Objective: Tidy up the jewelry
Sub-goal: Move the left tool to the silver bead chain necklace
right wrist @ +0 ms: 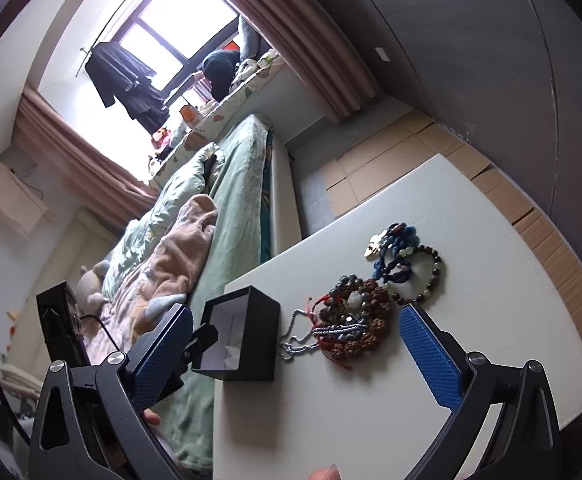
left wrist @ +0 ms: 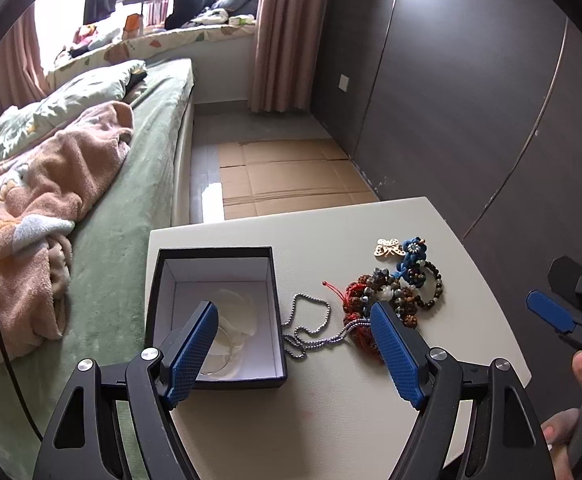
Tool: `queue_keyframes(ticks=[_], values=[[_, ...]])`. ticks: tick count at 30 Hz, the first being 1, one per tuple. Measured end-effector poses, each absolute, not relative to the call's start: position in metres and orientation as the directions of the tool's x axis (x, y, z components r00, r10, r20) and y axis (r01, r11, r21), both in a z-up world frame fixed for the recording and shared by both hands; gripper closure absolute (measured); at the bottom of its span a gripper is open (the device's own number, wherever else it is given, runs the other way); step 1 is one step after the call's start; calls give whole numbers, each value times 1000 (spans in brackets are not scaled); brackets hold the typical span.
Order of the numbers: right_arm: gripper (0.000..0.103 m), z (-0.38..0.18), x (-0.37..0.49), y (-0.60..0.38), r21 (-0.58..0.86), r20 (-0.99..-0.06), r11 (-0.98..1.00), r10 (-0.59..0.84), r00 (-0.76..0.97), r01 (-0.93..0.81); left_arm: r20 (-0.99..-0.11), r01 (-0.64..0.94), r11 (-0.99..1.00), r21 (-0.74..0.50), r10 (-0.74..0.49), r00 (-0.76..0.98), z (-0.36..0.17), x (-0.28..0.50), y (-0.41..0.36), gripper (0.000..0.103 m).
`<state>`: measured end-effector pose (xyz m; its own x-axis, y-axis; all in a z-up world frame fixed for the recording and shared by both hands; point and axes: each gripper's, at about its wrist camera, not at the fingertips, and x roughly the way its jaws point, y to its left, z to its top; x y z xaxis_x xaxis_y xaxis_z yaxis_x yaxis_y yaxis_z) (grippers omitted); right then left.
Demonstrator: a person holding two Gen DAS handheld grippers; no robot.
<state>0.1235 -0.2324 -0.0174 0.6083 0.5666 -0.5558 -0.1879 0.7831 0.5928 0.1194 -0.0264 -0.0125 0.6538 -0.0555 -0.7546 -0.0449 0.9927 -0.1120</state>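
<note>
Both tools, left tool [left wrist: 293, 322] and right tool [right wrist: 297, 334], are spread and empty; pinch the bead chain [left wrist: 307, 326] lower centre first, then drop it in the black box [left wrist: 215, 316].

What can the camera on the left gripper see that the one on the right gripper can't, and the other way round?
Only the left wrist view looks down into the open black square box with white lining, showing clear, glassy round pieces on its floor, and the right gripper at its edge. Only the right wrist view shows a pale stuffed toy on the bed and the box's outer side wall. Both show the white tabletop, the silver ball chain, the pile of beaded bracelets, the cream butterfly ornament and open blue-padded jaws.
</note>
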Motion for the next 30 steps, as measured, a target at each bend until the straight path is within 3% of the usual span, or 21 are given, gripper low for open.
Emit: queue_keyframes(ticks=[4, 10, 24, 30], values=[[0, -15, 122, -249, 566, -562, 807, 528, 637, -171, -740, 6, 994, -108, -84, 667, -13, 116, -47, 24], [0, -17, 118, -270, 561, -557, 814, 504, 660, -148, -716, 65, 978, -198, -190, 671, -14, 112, -64, 24], [0, -30, 123, -307, 496, -670, 867, 421, 612, -54, -769, 95, 986, -140, -169, 617, -36, 126, -87, 24], [0, -41, 129, -317, 522, -702, 853, 420, 575, 15, -785, 85, 978, -193, -205, 584, -46, 140, -79, 32]])
